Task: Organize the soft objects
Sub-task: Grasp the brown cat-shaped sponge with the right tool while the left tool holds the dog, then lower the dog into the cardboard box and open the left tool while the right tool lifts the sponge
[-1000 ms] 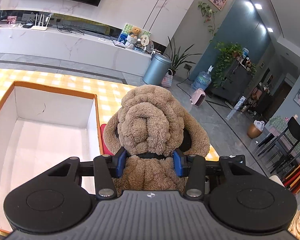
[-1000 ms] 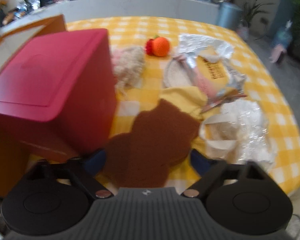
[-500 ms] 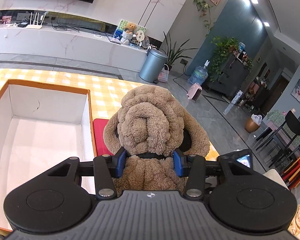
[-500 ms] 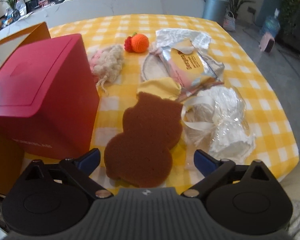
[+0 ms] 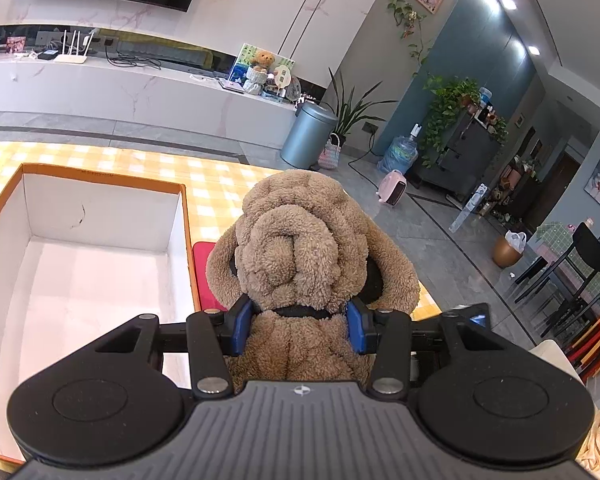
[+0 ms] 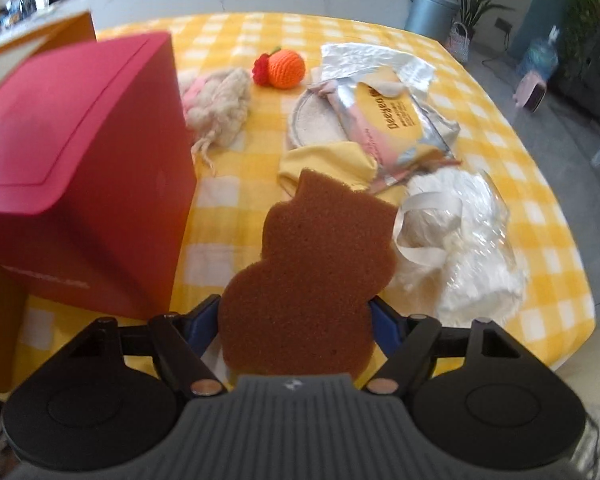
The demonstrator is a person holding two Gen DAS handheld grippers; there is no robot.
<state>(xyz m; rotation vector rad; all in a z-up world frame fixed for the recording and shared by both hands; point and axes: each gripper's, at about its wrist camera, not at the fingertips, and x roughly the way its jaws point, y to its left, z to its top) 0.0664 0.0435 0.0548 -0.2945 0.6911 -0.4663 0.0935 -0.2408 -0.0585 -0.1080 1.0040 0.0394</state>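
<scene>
My left gripper (image 5: 298, 328) is shut on a brown plush toy dog (image 5: 304, 256) and holds it in the air, just right of an open white box with an orange rim (image 5: 100, 174). My right gripper (image 6: 296, 322) has closed on a brown bear-shaped sponge (image 6: 316, 268) near the table's front edge. On the yellow checked table (image 6: 540, 184) beyond lie a cream woolly toy (image 6: 220, 104), an orange crocheted ball (image 6: 286, 63), a yellow cloth (image 6: 328, 162), a wipes packet (image 6: 404, 120) and a white bundle in plastic (image 6: 468, 240).
A red box (image 6: 80, 184) stands left of the sponge; its edge shows as a red strip (image 5: 204, 276) beside the white box. An orange box wall (image 6: 4, 320) is at the far left. The table's right edge drops to the floor.
My right gripper's jaws have closed in on the brown sponge, from wide open to gripping it. My left gripper has shifted slightly with the plush dog; the box sits a little further right in view.
</scene>
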